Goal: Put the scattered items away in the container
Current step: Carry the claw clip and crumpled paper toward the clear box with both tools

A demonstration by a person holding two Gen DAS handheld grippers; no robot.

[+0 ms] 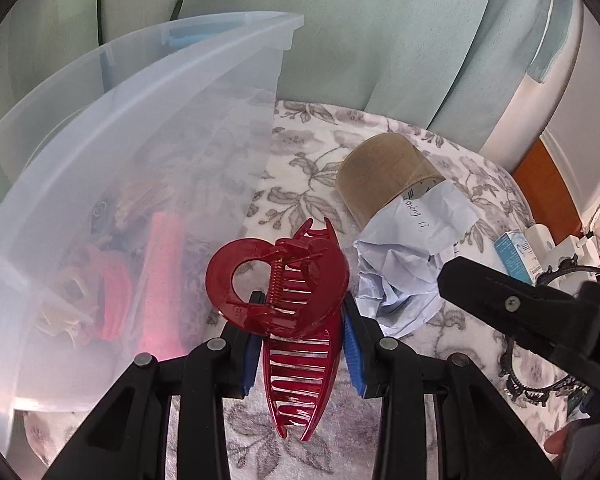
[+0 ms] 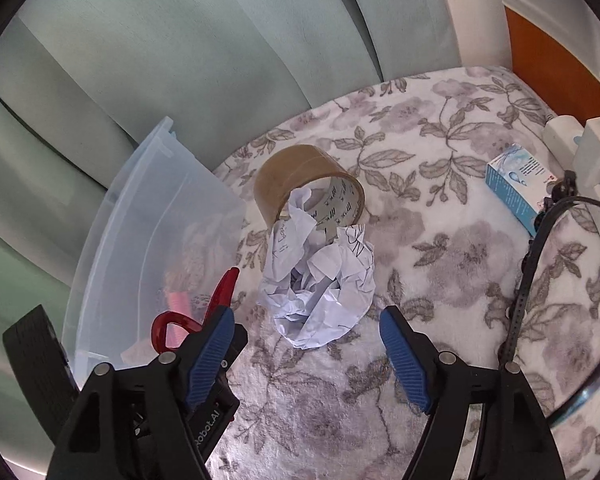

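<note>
Pinching red hair claw (image 1: 296, 312) in L gripper (image 1: 300, 344) beside container (image 1: 140, 128); R gripper (image 2: 308, 344) fingers spread, empty, near crumpled paper (image 2: 320, 300).

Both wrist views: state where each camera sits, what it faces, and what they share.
Left wrist: on the left gripper, angled down at its red hair claw beside the clear bin; right gripper's finger intrudes.
Right wrist: on the right gripper, jaws open, facing crumpled paper.
Shared: bin, claw, paper, tape roll.
</note>
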